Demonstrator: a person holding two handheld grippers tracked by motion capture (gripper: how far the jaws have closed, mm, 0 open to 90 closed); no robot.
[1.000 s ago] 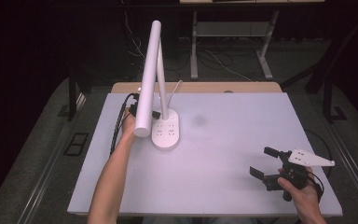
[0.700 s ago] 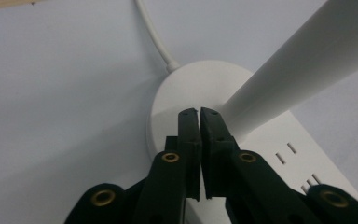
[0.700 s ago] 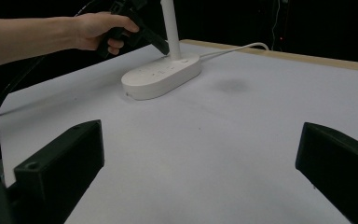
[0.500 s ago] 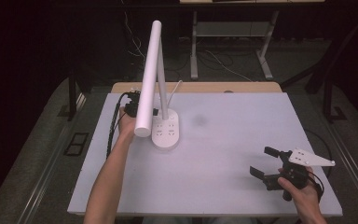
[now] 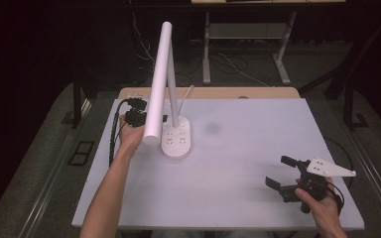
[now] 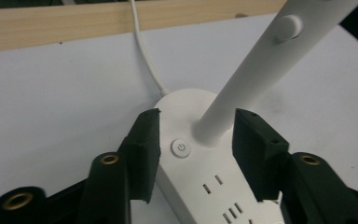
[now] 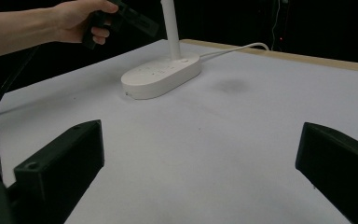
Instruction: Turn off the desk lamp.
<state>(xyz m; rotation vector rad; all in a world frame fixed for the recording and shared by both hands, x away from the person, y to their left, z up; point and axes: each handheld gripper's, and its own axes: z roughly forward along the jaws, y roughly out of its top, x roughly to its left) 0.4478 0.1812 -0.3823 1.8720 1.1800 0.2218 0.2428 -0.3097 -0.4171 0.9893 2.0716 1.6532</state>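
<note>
Your white foam-topped table [image 5: 238,198] carries a white plastic desk lamp [image 5: 176,140] at its far left, its white cord [image 6: 145,56] trailing to the far wooden edge [image 6: 51,28]. The lamp's long tube head [image 5: 157,84] slants up in front of your left gripper [image 6: 196,135]. Your left forearm reaches in from the near edge, and the gripper angles down over the lamp's oval base. Its jaws have just been opening; they stand apart, flanking the round power button [image 6: 181,148] and the stem foot without pressing either. At the near right, your right gripper [image 5: 284,173] hovers low, jaws spread wide, well apart from the lamp.
</note>
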